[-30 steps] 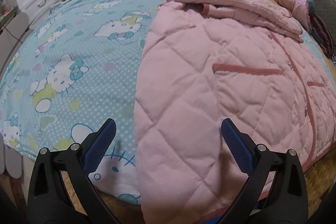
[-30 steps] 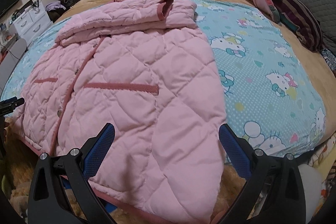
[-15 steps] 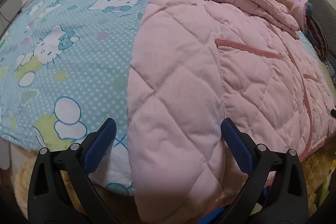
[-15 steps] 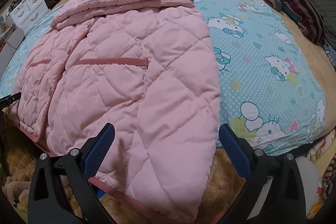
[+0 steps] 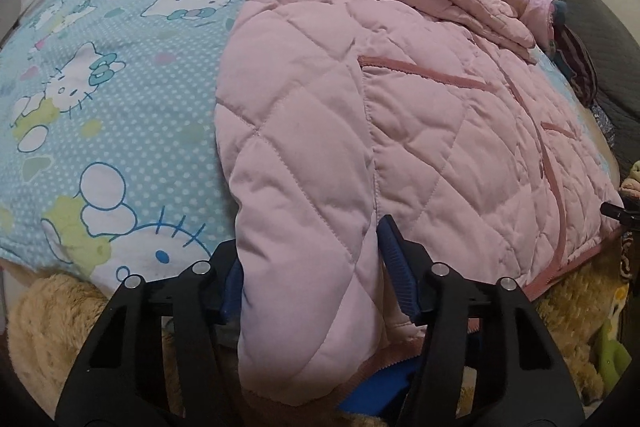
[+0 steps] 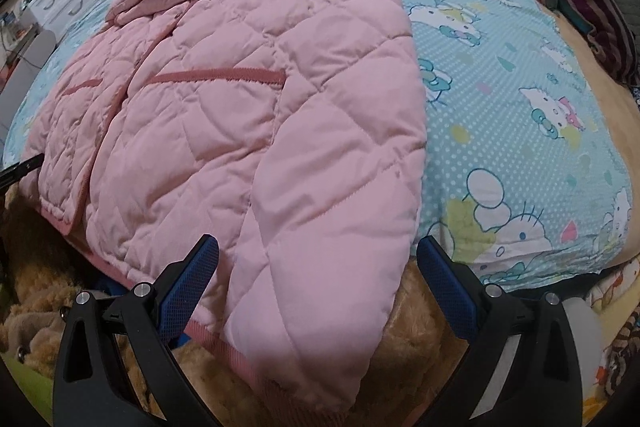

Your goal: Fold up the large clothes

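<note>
L gripper [image 5: 310,269] pinches jacket [image 5: 400,115] hem, seemingly.

Left gripper [image 5: 311,279]: low at the near edge of the bed, pointing forward along the quilted pink jacket [image 5: 400,115]; jaws drawn in close on the jacket's hanging side fold.
Left fingers [image 5: 394,261]: blue textured pads; the right pad presses against the fabric, the left pad is mostly hidden behind the fold.
Right gripper [image 6: 318,283]: low at the near edge, pointing forward; jaws spread wide, straddling the jacket's hanging corner.
Right fingers [image 6: 190,283]: blue pads; the left one lies just beside or against the fabric, the right one stands apart from it.
</note>
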A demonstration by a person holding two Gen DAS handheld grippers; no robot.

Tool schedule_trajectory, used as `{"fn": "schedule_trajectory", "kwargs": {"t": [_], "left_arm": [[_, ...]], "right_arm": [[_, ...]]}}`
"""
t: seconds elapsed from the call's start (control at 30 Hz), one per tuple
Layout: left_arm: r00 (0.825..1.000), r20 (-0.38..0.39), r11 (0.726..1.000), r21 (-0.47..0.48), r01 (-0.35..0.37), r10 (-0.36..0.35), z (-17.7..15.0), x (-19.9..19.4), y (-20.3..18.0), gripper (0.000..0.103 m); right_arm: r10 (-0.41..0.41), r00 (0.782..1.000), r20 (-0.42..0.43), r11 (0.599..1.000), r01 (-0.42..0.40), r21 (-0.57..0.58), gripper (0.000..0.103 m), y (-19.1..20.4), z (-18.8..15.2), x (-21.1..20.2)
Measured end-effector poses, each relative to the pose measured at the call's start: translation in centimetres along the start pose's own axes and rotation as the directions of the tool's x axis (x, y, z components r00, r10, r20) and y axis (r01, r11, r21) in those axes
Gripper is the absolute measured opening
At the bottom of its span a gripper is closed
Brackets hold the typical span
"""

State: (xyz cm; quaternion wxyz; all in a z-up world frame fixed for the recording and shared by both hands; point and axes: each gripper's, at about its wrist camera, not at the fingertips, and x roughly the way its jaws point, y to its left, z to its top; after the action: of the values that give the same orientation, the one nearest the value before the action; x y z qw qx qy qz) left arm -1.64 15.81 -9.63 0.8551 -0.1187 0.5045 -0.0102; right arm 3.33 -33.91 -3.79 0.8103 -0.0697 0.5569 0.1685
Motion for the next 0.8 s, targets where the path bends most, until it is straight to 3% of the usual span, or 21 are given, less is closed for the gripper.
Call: {"fn": "schedule_trajectory", "kwargs": {"t": [0.2,0.3,0.43,0.53,0.63,0.8], "left_arm": [[1.0,-0.019,1.0,0.015,-0.005,0.005,-0.1,0.1,-0.1,0.053],[0.999,-0.036,1.0,0.023,-0.002,0.003,-0.3,0.2,0.0,0.06],[0.999,-0.048,1.0,0.009,0.005,-0.004,-0.7,0.4,0.4,0.068],[0.999,-0.045,1.0,0.005,0.008,-0.008,-0.7,0.5,0.5,0.069],[0.999,-0.042,1.0,-0.001,0.008,-0.008,-0.8,0.7,0.6,0.069],[0.999,-0.034,1.0,0.012,-0.004,0.004,-0.9,0.7,0.1,0.069]], "right_arm": [[0.054,0.998,-0.032,0.998,-0.054,-0.007,0.098,0.0,-0.4,-0.1],[0.091,0.995,-0.047,0.995,-0.093,-0.03,0.08,0.4,-0.5,-0.3],[0.065,0.997,-0.043,0.996,-0.068,-0.063,0.063,0.5,-0.8,-0.6],[0.141,0.99,-0.031,0.989,-0.142,-0.042,0.041,0.3,-0.9,-0.9],[0.187,0.982,0.031,0.982,-0.185,-0.048,0.031,0.5,-0.7,-2.1],[0.254,0.945,0.204,0.967,-0.252,-0.036,0.025,0.2,0.3,-5.1]]}}
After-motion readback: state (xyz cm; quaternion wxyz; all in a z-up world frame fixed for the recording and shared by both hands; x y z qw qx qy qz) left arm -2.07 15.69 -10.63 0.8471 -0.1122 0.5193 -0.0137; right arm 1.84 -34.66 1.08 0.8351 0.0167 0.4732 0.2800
